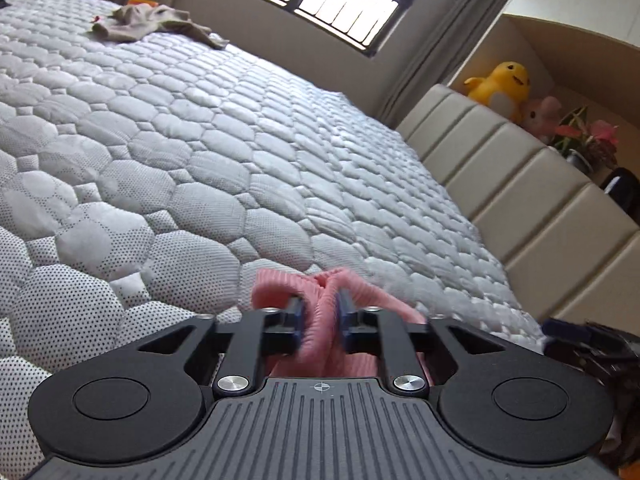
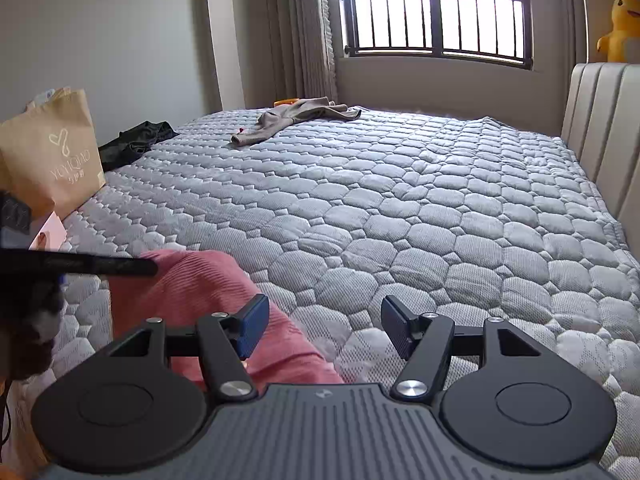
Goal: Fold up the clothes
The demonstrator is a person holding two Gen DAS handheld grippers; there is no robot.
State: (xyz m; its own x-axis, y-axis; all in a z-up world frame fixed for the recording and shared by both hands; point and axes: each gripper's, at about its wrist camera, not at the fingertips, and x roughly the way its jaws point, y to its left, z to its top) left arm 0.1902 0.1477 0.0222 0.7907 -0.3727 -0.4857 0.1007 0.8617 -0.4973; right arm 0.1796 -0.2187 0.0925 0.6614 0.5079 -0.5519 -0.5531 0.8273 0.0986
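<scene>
My left gripper (image 1: 320, 320) pinches a bunched ridge of the pink ribbed garment (image 2: 208, 300) on the bed (image 2: 400, 208); my right gripper (image 2: 324, 330) hangs spread and empty beside it. Pulling one-handed could drag the cloth into a crooked fold.

The tan paper bag (image 2: 52, 152) bears a heart-like logo and "YOYIQIAO".

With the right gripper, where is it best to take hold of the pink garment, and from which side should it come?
Probably the near edge of the pink garment, where it runs past the blue pad of the open right gripper. Come in low along the mattress, moving left, since the cloth lies flat to the left of the jaws. The left gripper already pinches a bunched fold, so a second hold apart from it would spread the fabric.
</scene>
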